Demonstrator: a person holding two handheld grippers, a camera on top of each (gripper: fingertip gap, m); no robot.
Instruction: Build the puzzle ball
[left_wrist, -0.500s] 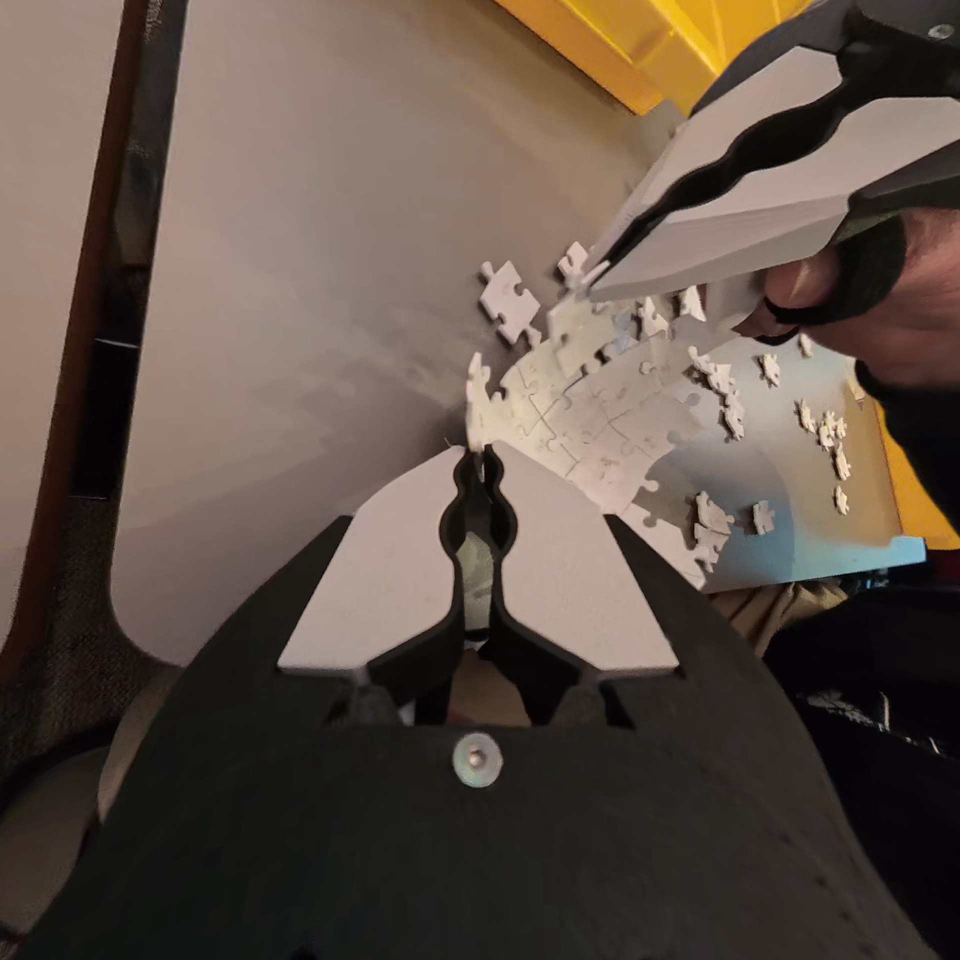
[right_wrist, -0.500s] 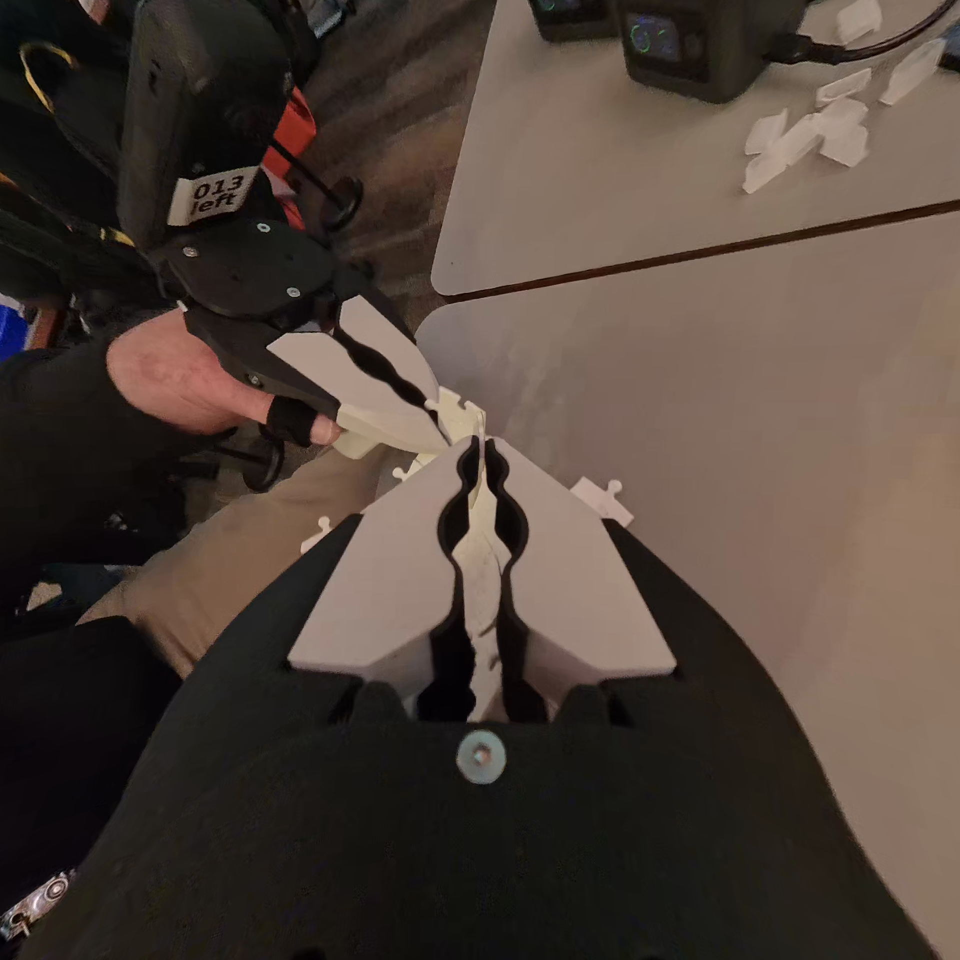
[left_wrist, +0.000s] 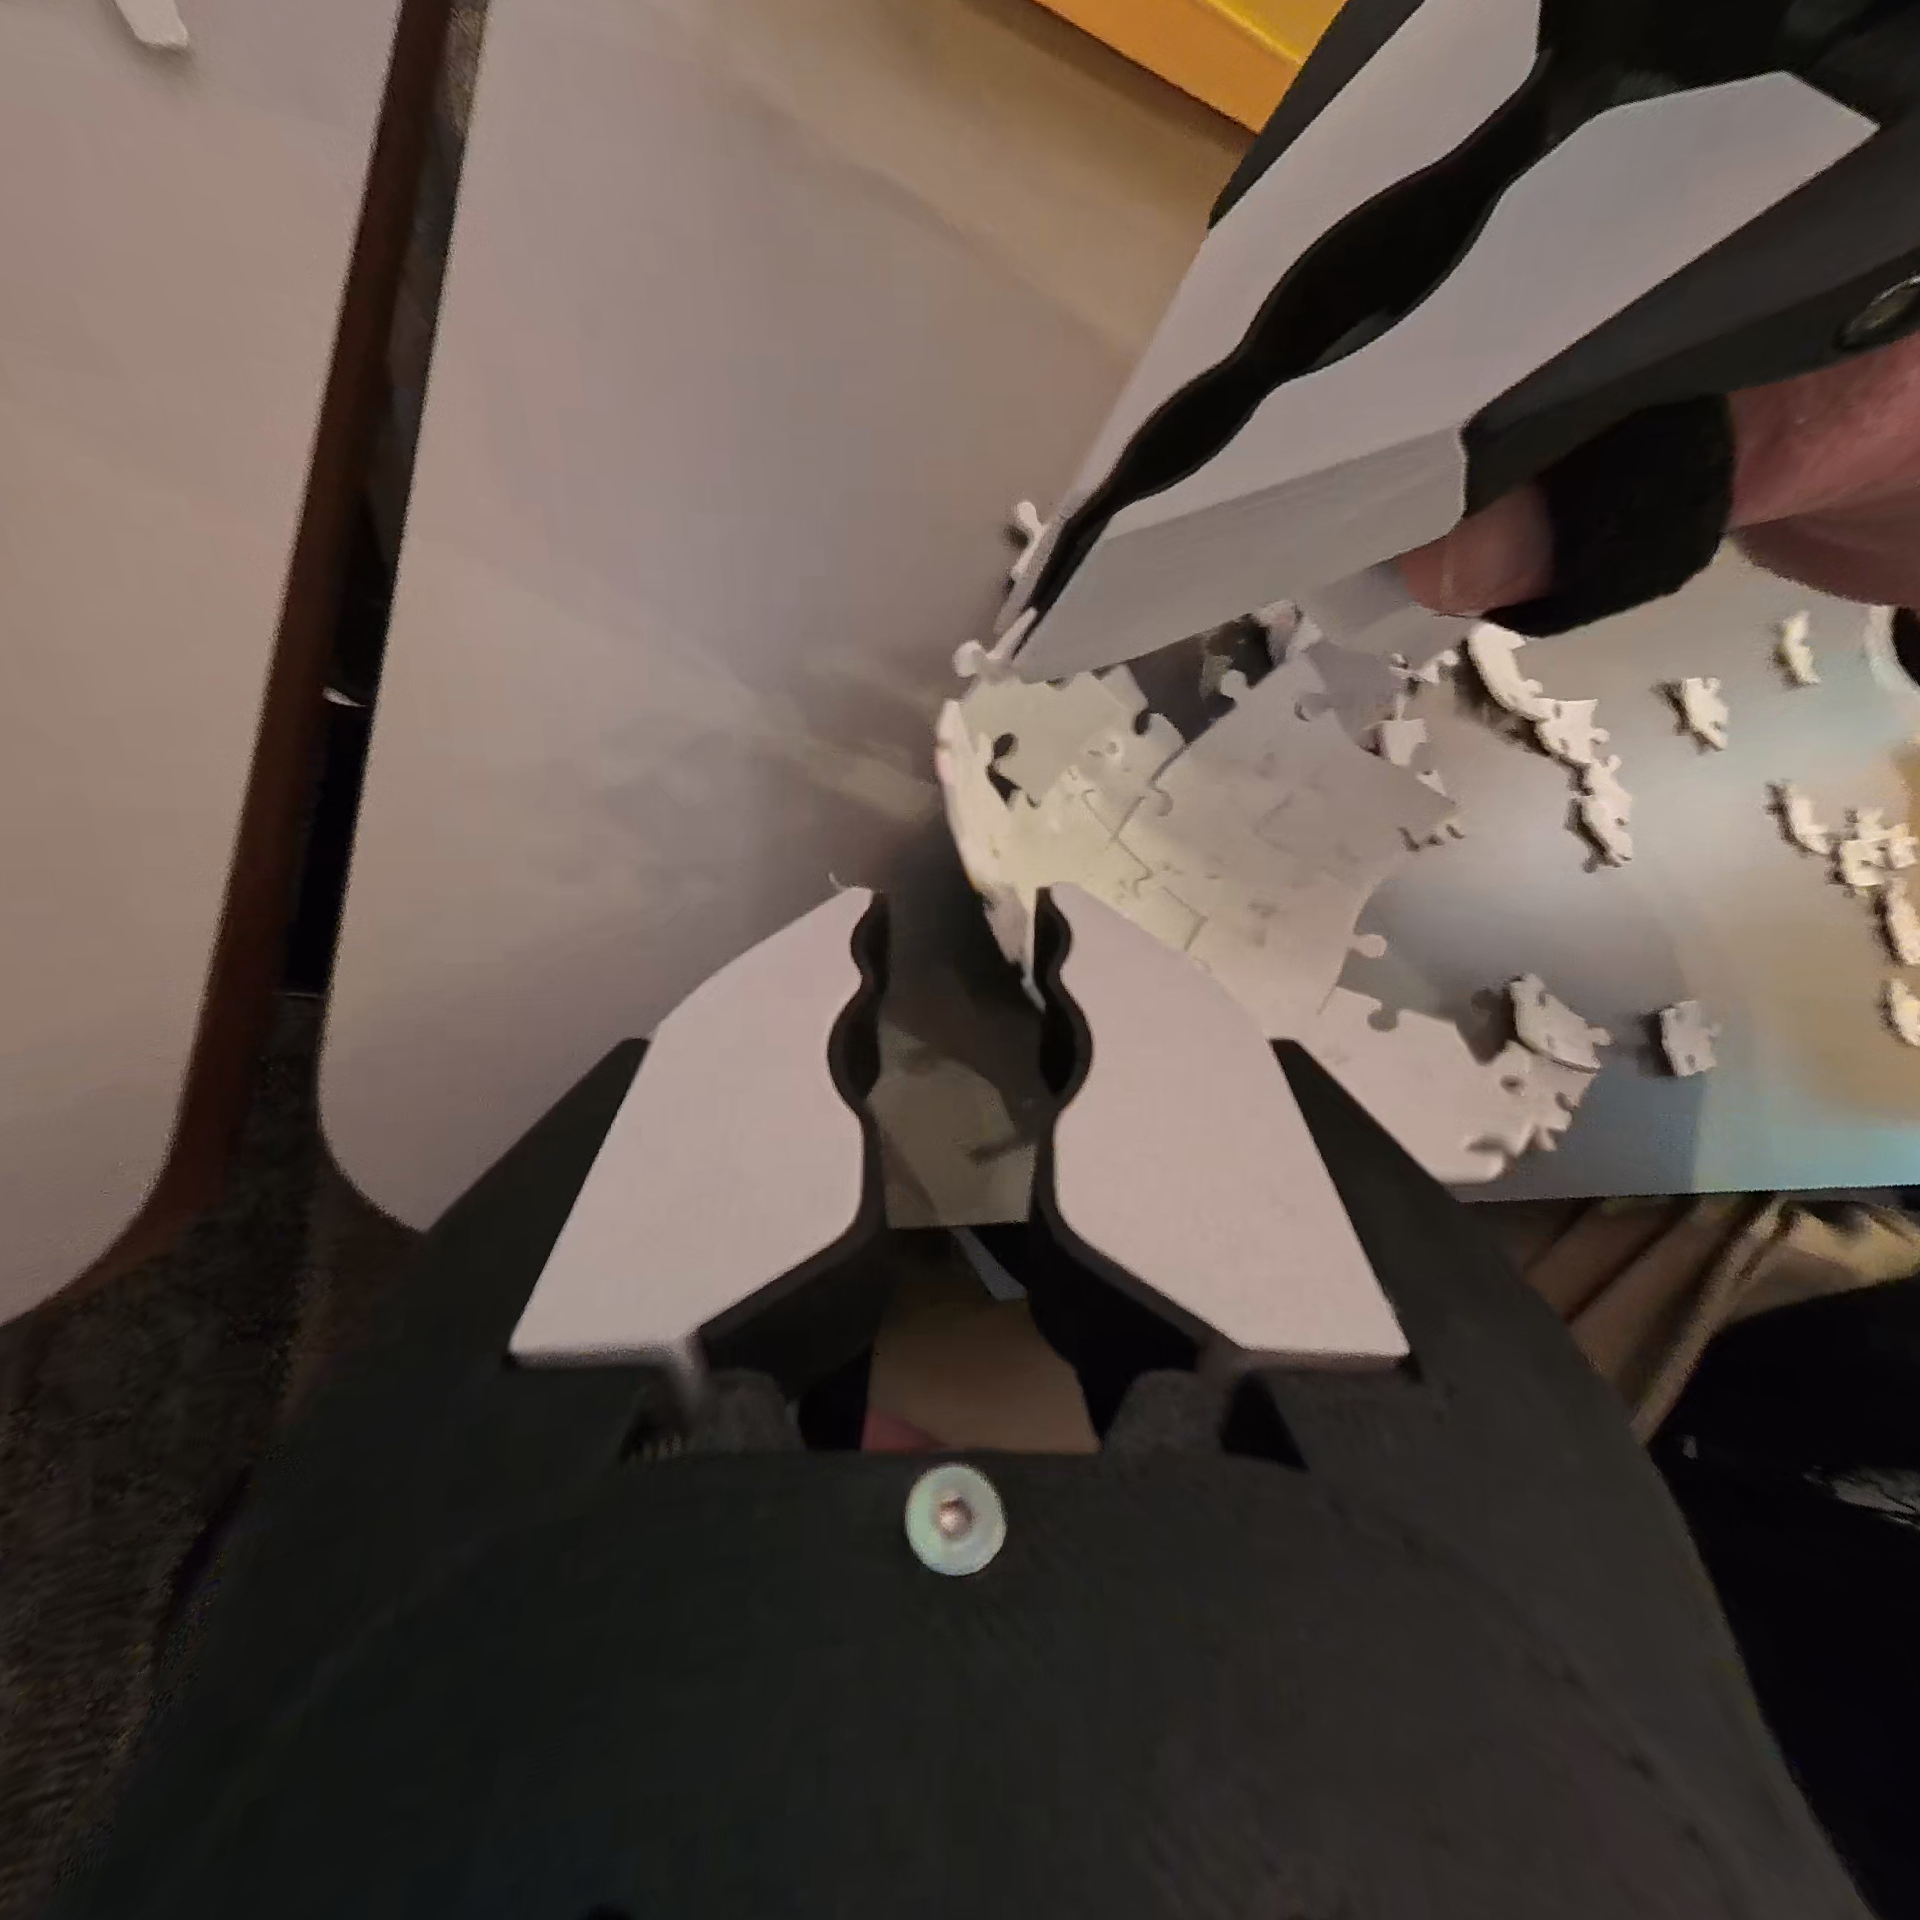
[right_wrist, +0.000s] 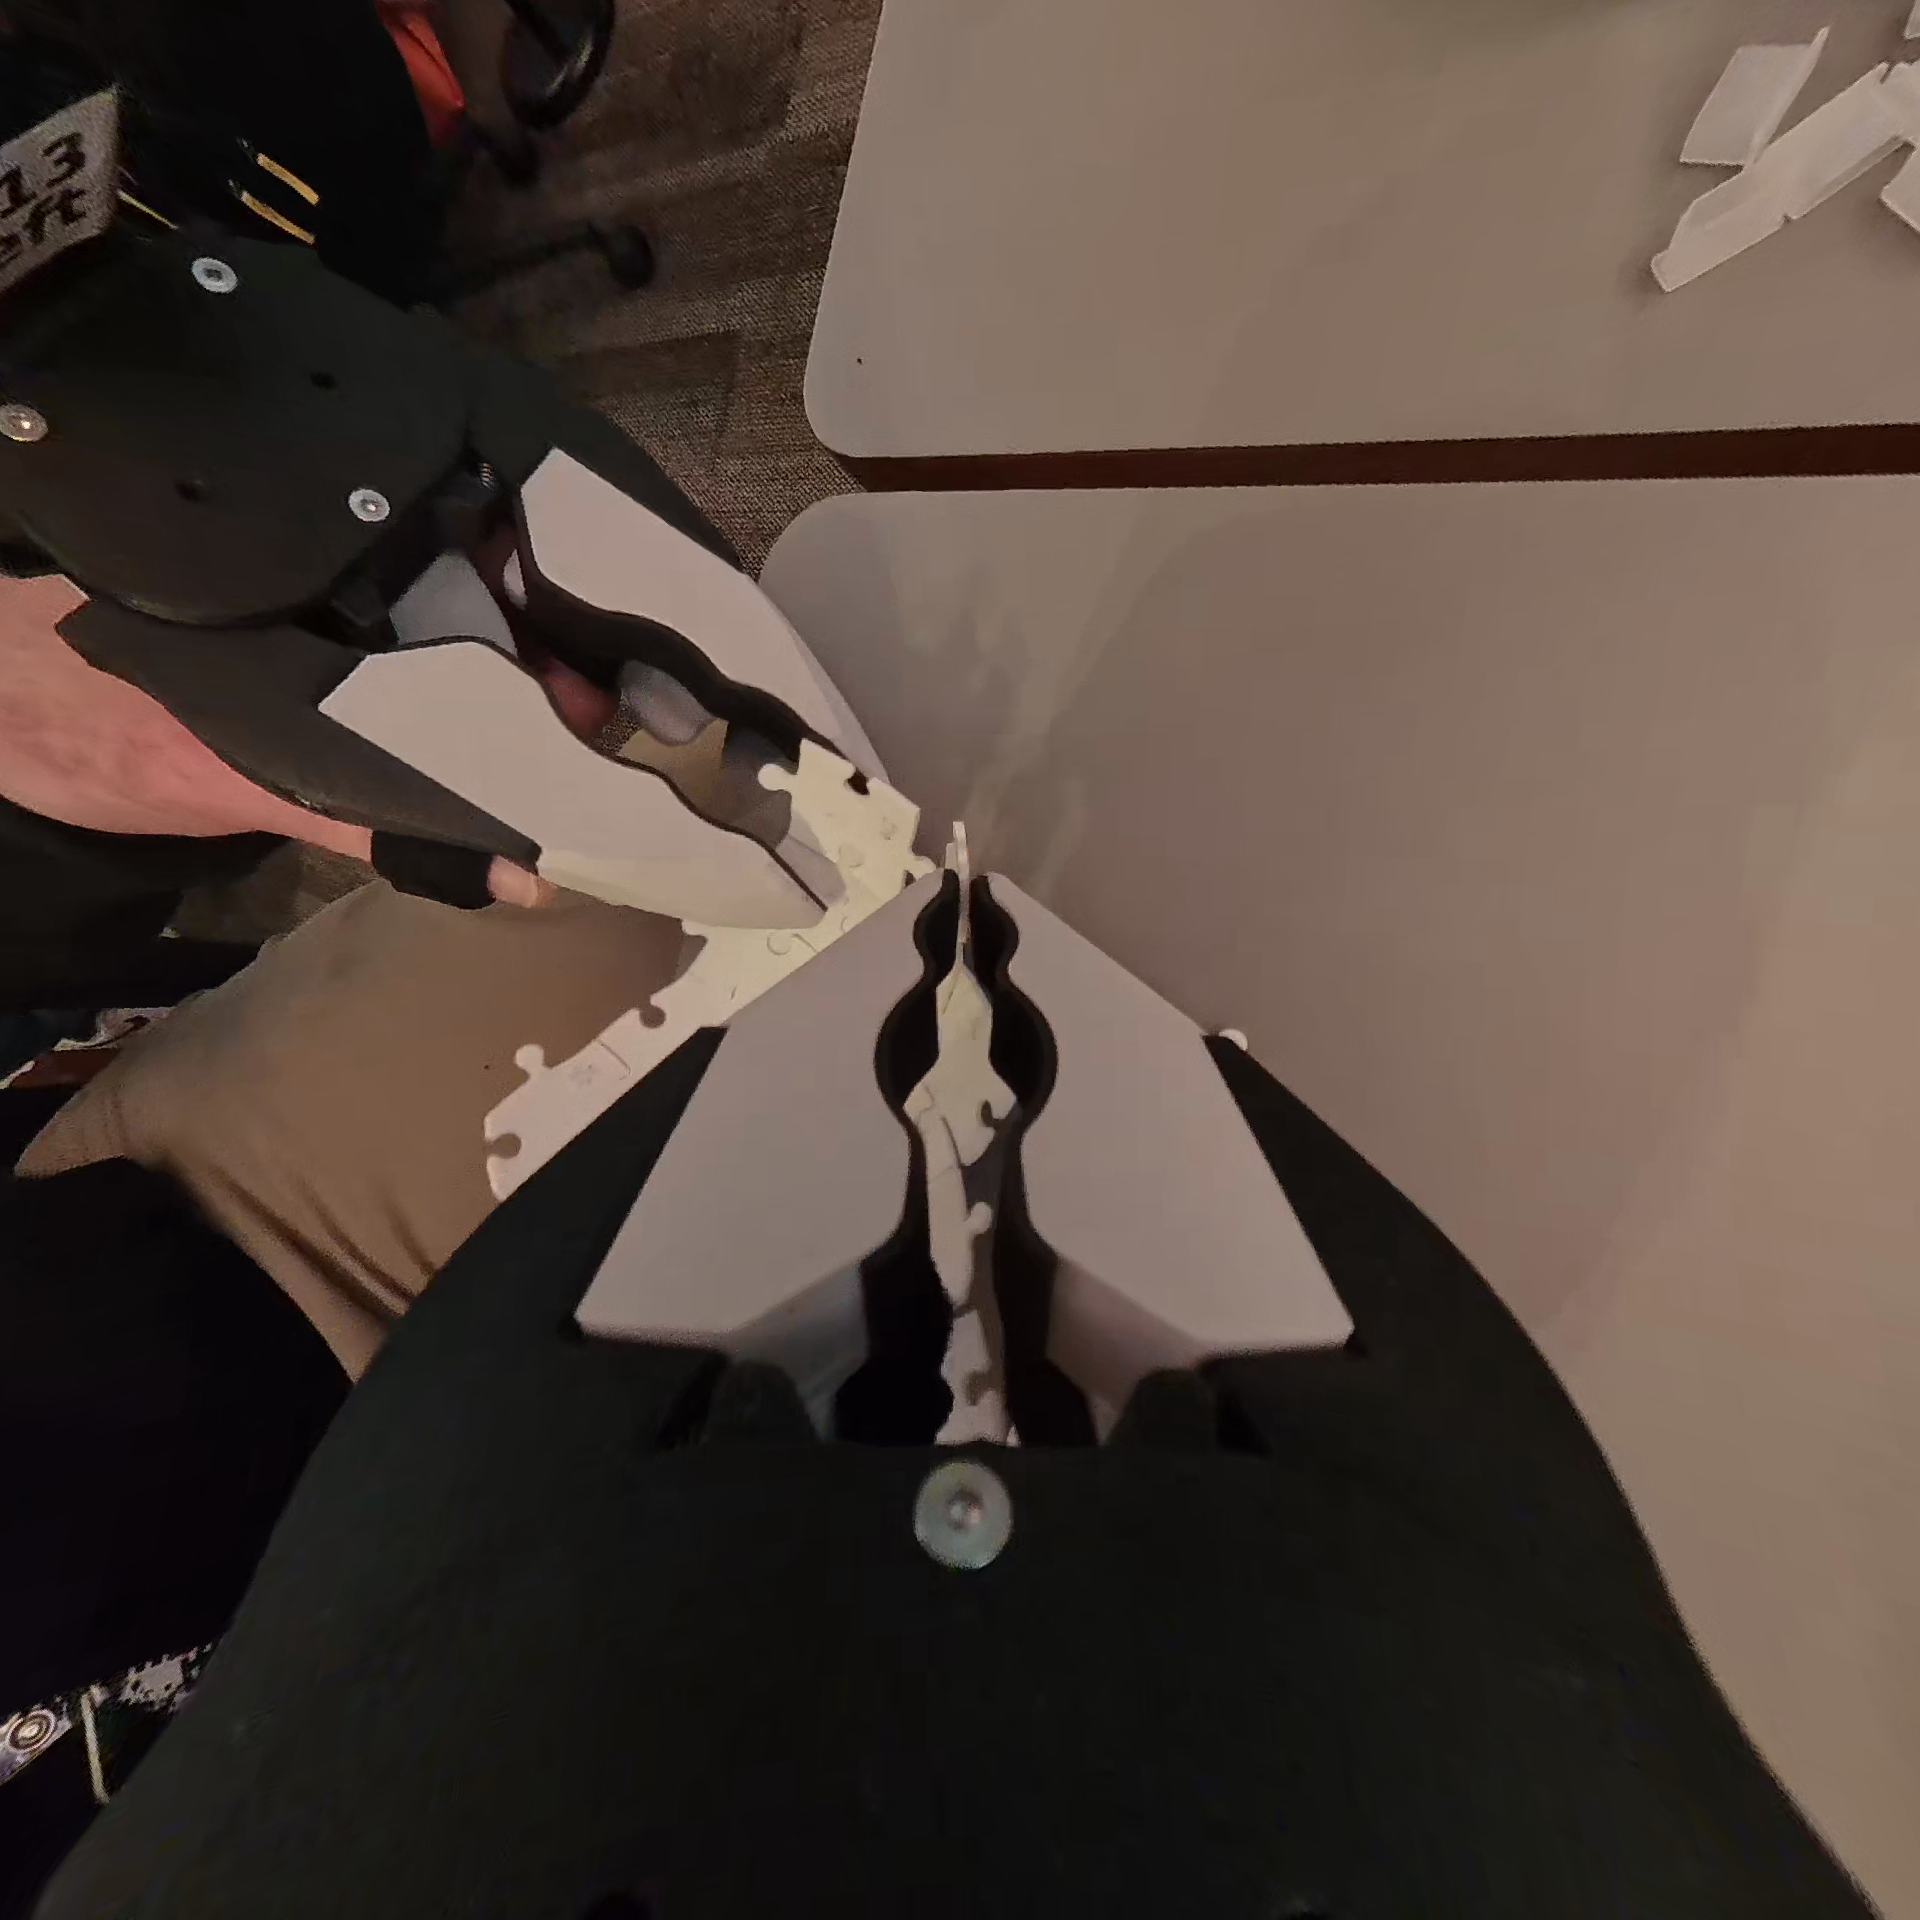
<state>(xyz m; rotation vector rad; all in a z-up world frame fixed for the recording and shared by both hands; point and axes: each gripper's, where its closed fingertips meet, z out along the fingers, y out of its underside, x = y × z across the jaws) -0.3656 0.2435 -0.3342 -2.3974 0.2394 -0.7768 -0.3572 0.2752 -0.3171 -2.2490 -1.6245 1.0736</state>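
Observation:
The partly built puzzle ball (left_wrist: 1195, 831) is a curved white shell of joined pieces held above the grey table (left_wrist: 675, 520). My right gripper (right_wrist: 961, 883) is shut on the shell's rim, and the shell (right_wrist: 582, 1081) runs back between its fingers. In the left wrist view the right gripper (left_wrist: 1023, 613) comes in from the upper right, pinching the shell's top edge. My left gripper (left_wrist: 956, 914) is open, with the shell's lower edge beside its right finger (left_wrist: 1143, 1122). In the right wrist view the left gripper (right_wrist: 831, 831) stands open around the shell's edge.
Several loose white puzzle pieces (left_wrist: 1558, 727) lie on the table to the right. A yellow bin (left_wrist: 1247, 52) stands at the back. A dark seam (right_wrist: 1351, 462) divides two tables. White plastic bits (right_wrist: 1787, 145) lie on the far table. A person's tan trouser leg (right_wrist: 312, 1091) is below the table edge. My right fingertips sit around 4 cm from my left ones.
My left gripper has opened and let go of the shell's edge. My right gripper stays shut on the shell, and both grippers have come closer together.

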